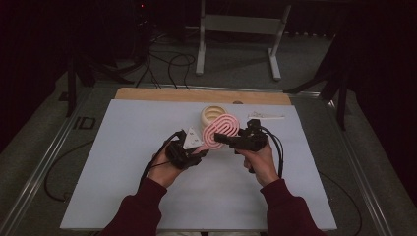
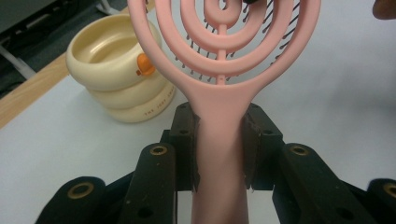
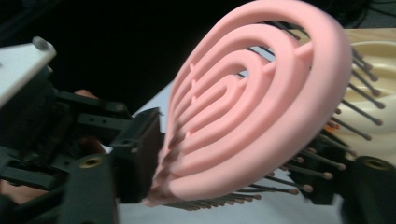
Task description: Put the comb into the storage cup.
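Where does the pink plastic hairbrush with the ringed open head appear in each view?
High view: pink plastic hairbrush at table centre, between both grippers.
Left gripper view: top centre, handle clamped below.
Right gripper view: head centre.
Shared landmark: cream ribbed round container behind it.

Your hairbrush (image 1: 221, 130) sits just in front of cream ringed container (image 1: 212, 115), almost touching; no passage between. White sheet (image 1: 123, 162) left and near side gives free room. Small white object (image 1: 265, 116) lies beyond right gripper (image 1: 227, 139).
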Demonstrator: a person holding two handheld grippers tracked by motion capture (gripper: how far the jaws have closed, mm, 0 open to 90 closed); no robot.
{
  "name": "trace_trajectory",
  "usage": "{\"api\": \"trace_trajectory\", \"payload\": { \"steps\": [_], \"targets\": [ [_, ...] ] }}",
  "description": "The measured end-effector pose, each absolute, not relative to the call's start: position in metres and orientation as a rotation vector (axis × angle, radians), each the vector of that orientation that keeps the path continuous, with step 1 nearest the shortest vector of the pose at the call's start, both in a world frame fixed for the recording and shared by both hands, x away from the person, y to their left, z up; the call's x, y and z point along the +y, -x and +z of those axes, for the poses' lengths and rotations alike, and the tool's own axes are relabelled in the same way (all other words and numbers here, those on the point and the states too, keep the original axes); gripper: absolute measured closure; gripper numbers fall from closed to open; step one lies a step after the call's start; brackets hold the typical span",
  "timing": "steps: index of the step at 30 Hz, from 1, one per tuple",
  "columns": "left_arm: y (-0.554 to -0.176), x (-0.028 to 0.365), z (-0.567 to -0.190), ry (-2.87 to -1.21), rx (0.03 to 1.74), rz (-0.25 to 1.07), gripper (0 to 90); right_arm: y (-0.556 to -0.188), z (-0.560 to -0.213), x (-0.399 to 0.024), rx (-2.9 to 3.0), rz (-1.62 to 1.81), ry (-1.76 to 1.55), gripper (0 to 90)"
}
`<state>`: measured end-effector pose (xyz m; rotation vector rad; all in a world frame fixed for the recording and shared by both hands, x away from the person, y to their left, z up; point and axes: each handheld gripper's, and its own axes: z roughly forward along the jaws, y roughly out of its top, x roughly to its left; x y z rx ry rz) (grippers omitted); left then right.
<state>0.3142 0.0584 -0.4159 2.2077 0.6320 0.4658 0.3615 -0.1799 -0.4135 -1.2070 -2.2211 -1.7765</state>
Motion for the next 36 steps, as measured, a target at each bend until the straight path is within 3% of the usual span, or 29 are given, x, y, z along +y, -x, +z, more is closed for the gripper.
{"api": "trace_trajectory", "payload": {
  "steps": [1, 18, 32, 33, 34, 36],
  "targets": [
    [-0.314, 0.058, -0.416, -2.208, 0.627, 0.472, 69.7, -0.362, -0.413, -0.180, -2.203, -1.792, 1.190, 42.9],
    [-0.314, 0.055, -0.420, -2.219, 0.614, 0.488, 70.0, -0.355, -0.405, -0.169, -2.236, -1.747, 1.138, 60.9],
    [-0.316, 0.056, -0.420, -2.201, 0.624, 0.472, 69.6, -0.350, -0.402, -0.165, -2.226, -1.777, 1.130, 63.3],
    [-0.316, 0.056, -0.420, -2.200, 0.630, 0.473, 68.7, -0.350, -0.401, -0.165, -2.228, -1.781, 1.127, 63.4],
    [-0.316, 0.056, -0.420, -2.198, 0.634, 0.470, 60.0, -0.349, -0.401, -0.165, -2.232, -1.786, 1.134, 63.4],
    [-0.317, 0.056, -0.420, -2.193, 0.645, 0.467, 56.9, -0.349, -0.401, -0.165, -2.233, -1.791, 1.133, 63.5]
  ]
}}
